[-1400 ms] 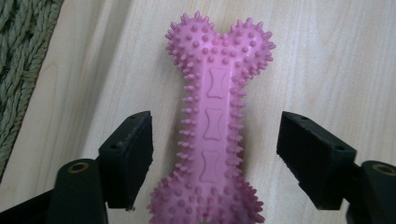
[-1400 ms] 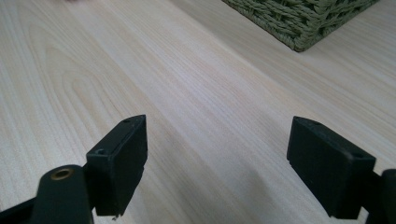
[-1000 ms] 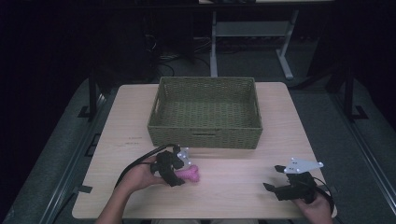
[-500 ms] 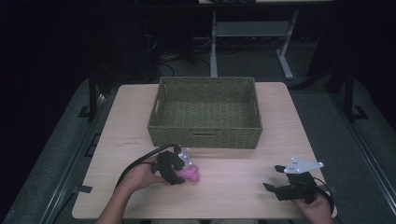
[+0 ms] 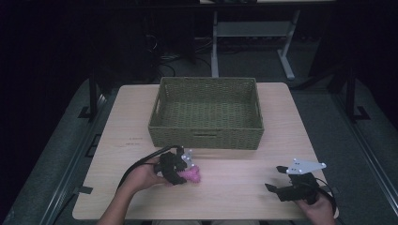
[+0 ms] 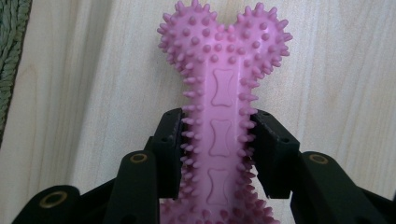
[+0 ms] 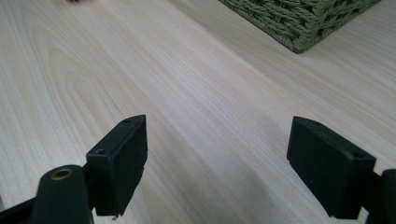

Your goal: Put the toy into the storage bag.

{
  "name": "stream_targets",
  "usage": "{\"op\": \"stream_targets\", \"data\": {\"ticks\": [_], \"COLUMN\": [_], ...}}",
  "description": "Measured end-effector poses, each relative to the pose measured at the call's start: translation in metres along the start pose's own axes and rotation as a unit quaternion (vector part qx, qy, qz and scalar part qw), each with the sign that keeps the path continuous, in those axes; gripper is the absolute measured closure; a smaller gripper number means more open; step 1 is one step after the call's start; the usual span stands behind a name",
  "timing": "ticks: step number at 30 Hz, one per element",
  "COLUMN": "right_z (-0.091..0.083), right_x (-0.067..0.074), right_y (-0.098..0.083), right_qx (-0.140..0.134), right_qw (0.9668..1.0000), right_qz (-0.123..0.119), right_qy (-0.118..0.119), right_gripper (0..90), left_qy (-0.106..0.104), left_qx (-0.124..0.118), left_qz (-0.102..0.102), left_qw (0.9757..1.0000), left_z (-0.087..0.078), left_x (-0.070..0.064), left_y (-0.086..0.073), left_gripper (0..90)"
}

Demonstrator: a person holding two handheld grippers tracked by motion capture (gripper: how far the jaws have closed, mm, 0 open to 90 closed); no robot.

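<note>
A pink spiky bone-shaped toy [image 6: 223,79] lies on the light wooden table [image 5: 234,185], seen from above as a pink lump [image 5: 192,175] left of the middle near the front. My left gripper [image 6: 218,147] has just been closing and is shut on the toy's shaft, with both pads [image 6: 170,149] pressed into the spikes. From above, that left gripper [image 5: 180,169] sits in a hand just in front of the basket. My right gripper [image 5: 277,179] rests at the front right with its jaws wide apart; the right gripper [image 7: 217,161] has nothing but bare table between its fingers.
A green woven basket [image 5: 206,136] stands at the middle back of the table, its corner [image 7: 299,21] visible ahead of the right gripper. Dark floor and a desk frame [image 5: 248,33] lie beyond the table's far edge.
The left gripper's jaws have drawn in on the pink toy. Both hands have stayed where they were.
</note>
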State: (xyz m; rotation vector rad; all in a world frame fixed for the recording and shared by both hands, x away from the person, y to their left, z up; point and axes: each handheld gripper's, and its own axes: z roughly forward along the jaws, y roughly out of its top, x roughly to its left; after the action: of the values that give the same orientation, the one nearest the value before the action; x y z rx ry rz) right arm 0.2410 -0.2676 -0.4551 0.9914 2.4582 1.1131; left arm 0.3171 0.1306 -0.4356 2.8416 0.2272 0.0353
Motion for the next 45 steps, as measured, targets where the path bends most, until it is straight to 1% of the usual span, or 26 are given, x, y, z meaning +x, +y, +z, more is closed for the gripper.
{"op": "stream_targets", "data": {"ticks": [3,6,8,11,13,14,15,16,17,18,19,25,27,28,35,37,38,44,45], "right_z": [0.000,0.000,0.000,0.000,0.000,0.000,0.001,0.002,0.002,0.002,0.003,0.003,0.003,0.003,0.004,0.004,0.004,0.005,0.005], "right_x": [0.000,-0.001,-0.001,-0.002,-0.003,-0.003,-0.003,-0.003,-0.003,-0.003,-0.003,-0.004,-0.004,-0.004,-0.005,-0.005,-0.005,-0.005,-0.005], "right_y": [0.000,-0.001,-0.001,-0.001,-0.002,-0.002,-0.002,-0.002,-0.002,-0.002,-0.002,-0.002,-0.003,-0.003,-0.003,-0.003,-0.003,-0.003,-0.003], "right_qx": [0.000,0.001,0.001,-0.001,0.002,0.002,0.004,0.005,0.005,0.006,0.006,0.006,0.006,0.005,0.006,0.008,0.008,0.008,0.009], "right_qw": [1.0000,1.0000,1.0000,1.0000,1.0000,1.0000,1.0000,1.0000,1.0000,1.0000,1.0000,1.0000,1.0000,0.9999,0.9999,0.9999,0.9999,0.9999,0.9999], "right_qz": [0.000,0.000,0.000,0.001,0.003,0.003,0.004,0.003,0.003,0.002,0.002,0.004,0.002,0.007,0.008,0.006,0.006,0.007,0.006], "right_qy": [0.000,-0.001,-0.002,-0.001,-0.001,-0.001,0.000,0.001,0.001,0.002,0.002,0.006,0.006,0.009,0.009,0.008,0.008,0.007,0.007], "right_gripper": [19.8,19.9,19.9,19.8,19.7,19.7,19.7,19.6,19.6,19.6,19.7,19.6,19.6,19.6,19.6,19.6,19.6,19.6,19.6], "left_qy": [0.002,0.001,0.000,-0.007,-0.005,-0.005,-0.005,-0.008,-0.008,-0.009,-0.009,-0.010,-0.010,-0.013,-0.017,-0.014,-0.014,-0.018,-0.018], "left_qx": [0.000,0.000,0.000,-0.008,-0.007,-0.007,-0.010,-0.019,-0.019,-0.025,-0.025,-0.035,-0.036,-0.040,-0.038,-0.039,-0.039,-0.041,-0.041], "left_qz": [0.003,0.001,0.001,-0.002,-0.001,-0.001,0.002,0.003,0.003,0.006,0.006,0.013,0.014,0.016,0.020,0.021,0.021,0.026,0.029], "left_qw": [1.0000,1.0000,1.0000,0.9999,1.0000,1.0000,0.9999,0.9998,0.9998,0.9996,0.9996,0.9993,0.9992,0.9990,0.9989,0.9989,0.9989,0.9986,0.9986], "left_z": [0.000,-0.001,-0.001,-0.005,-0.012,-0.012,-0.016,-0.022,-0.022,-0.029,-0.029,-0.049,-0.051,-0.056,-0.067,-0.072,-0.072,-0.087,-0.093], "left_x": [-0.001,0.000,0.000,0.002,0.003,0.003,0.004,0.006,0.006,0.007,0.007,0.012,0.013,0.015,0.019,0.022,0.022,0.027,0.028], "left_y": [0.000,0.000,0.000,-0.001,0.000,0.000,0.002,0.004,0.004,0.007,0.007,0.016,0.017,0.018,0.023,0.026,0.026,0.031,0.032], "left_gripper": [58.4,58.9,58.9,58.9,58.9,58.8,58.8,58.9,58.9,58.9,58.9,58.8,58.9,58.8,58.8,58.8,58.8,58.8,58.8]}}
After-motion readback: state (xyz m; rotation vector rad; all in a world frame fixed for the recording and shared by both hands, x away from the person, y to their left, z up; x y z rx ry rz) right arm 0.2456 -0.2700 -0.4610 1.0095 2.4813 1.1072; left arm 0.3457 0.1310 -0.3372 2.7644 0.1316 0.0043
